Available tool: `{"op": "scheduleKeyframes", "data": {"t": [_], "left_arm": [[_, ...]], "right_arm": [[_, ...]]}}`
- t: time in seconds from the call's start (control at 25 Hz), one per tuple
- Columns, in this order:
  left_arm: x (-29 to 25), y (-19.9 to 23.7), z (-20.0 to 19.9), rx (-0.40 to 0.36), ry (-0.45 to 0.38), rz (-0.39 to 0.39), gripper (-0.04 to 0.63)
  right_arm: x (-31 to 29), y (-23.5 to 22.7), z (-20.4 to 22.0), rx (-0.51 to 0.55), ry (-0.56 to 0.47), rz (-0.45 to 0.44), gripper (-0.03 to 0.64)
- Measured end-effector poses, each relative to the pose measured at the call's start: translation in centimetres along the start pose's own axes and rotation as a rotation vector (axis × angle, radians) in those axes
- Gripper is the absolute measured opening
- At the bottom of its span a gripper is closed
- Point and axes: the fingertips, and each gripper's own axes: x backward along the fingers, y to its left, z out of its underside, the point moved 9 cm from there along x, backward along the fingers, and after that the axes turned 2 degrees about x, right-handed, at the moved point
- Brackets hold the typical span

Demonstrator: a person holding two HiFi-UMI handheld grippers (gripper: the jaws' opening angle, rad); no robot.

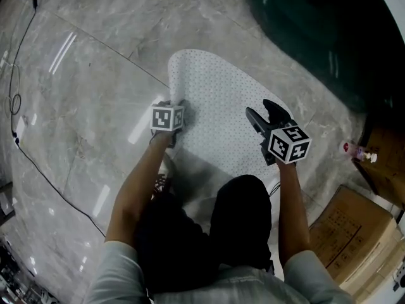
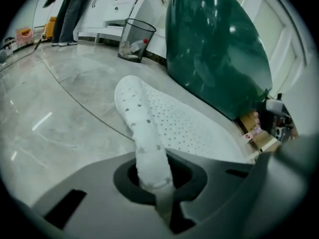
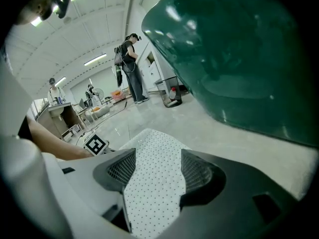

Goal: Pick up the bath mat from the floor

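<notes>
Nearest you, your dark trousers (image 1: 190, 233) fill the bottom of the head view, and both forearms reach forward and down. Your left gripper (image 1: 178, 109) is clenched on the left long edge of the bath mat (image 1: 221, 100). In the left gripper view, that edge is pinched into a narrow rolled fold that rises from between the jaws. Your right gripper (image 1: 258, 106) sits over the mat's right side with its jaws spread and nothing clamped. In the right gripper view, the dotted surface fills the gap between the two pads (image 3: 197, 173); whether the pads touch it cannot be told.

The mat is white, perforated all over and roughly oval. It lies on the grey marble floor (image 1: 82, 87) just ahead of your legs. Its long axis runs away from you, leaning slightly to your left, and its rounded end points away from you. Its left edge is lifted where you grip it, and the rest lies flat.

A thin black cable (image 1: 44, 170) crosses the floor at your left. At your right stand cardboard boxes (image 1: 354, 233), with a small bottle (image 1: 357, 151) near them. Past the mat's right side is a dark green tub (image 1: 329, 30). Farther off, a wire waste bin (image 2: 135, 38) stands by white cabinets (image 2: 112, 14), and a person (image 3: 130, 66) stands beyond it.
</notes>
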Motion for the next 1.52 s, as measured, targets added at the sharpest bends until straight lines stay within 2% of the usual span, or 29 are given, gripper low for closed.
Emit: {"op": "scheduleKeyframes", "data": {"t": [0.16, 0.28, 0.4, 0.64, 0.76, 0.96, 1.16, 1.36, 1.52], "left_arm": [[1.8, -1.0, -1.3, -0.005, -0.045, 0.081, 0.032], [4.1, -2.8, -4.0, -0.039, -0.128, 0.148, 0.032], [6.9, -4.3, -7.2, -0.076, -0.189, 0.174, 0.032], [18.0, -10.0, -13.2, -0.202, -0.194, 0.240, 0.032], [24.6, -12.1, -15.0, -0.204, -0.185, 0.174, 0.032], [35.3, -16.0, -17.8, -0.145, -0.196, 0.092, 0.032], [46.8, -20.0, -22.3, -0.167, -0.232, 0.035, 0.032], [58.7, -24.8, -27.6, -0.204, -0.331, -0.032, 0.032], [68.1, -28.1, -30.9, -0.205, -0.465, -0.089, 0.032]], "right_arm": [[0.3, 0.4, -1.2, 0.021, -0.016, 0.011, 0.278], [0.7, 0.9, -3.2, 0.048, -0.042, 0.023, 0.279], [1.6, 2.0, -6.1, 0.044, -0.069, 0.034, 0.278], [8.2, 6.7, -14.8, 0.008, -0.083, 0.037, 0.278], [12.3, 9.3, -20.7, 0.043, -0.086, 0.030, 0.278], [19.7, 12.3, -30.0, 0.094, -0.082, 0.065, 0.278], [26.3, 15.7, -39.1, 0.129, -0.089, 0.067, 0.278], [33.5, 19.5, -47.9, 0.231, -0.097, 0.058, 0.276], [39.5, 22.7, -53.3, 0.318, -0.129, 0.030, 0.271]]}}
